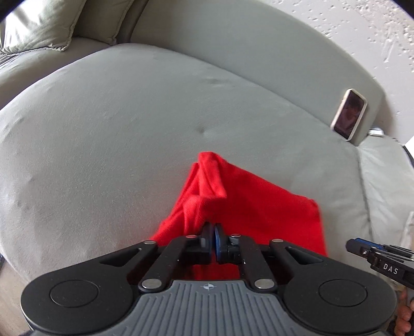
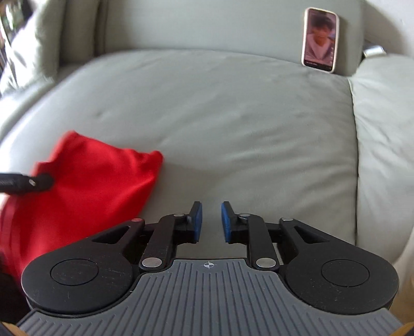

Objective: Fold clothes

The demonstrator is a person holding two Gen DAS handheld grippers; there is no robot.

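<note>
A red garment (image 1: 248, 204) lies bunched on a grey sofa seat cushion (image 1: 116, 134). My left gripper (image 1: 212, 228) is shut on a gathered fold of the red garment, which rises in a ridge in front of the fingers. In the right wrist view the red garment (image 2: 85, 181) lies at the left, with the tip of the left gripper (image 2: 41, 182) against it. My right gripper (image 2: 211, 219) is open and empty, over bare cushion (image 2: 233, 124) to the right of the garment. Its tip also shows in the left wrist view (image 1: 362, 246) at the right edge.
A phone (image 2: 320, 38) with a lit screen leans against the sofa backrest at the far right; it also shows in the left wrist view (image 1: 349, 113). A second seat cushion (image 2: 385, 142) lies to the right. A loose pillow (image 1: 38, 23) sits at the far left.
</note>
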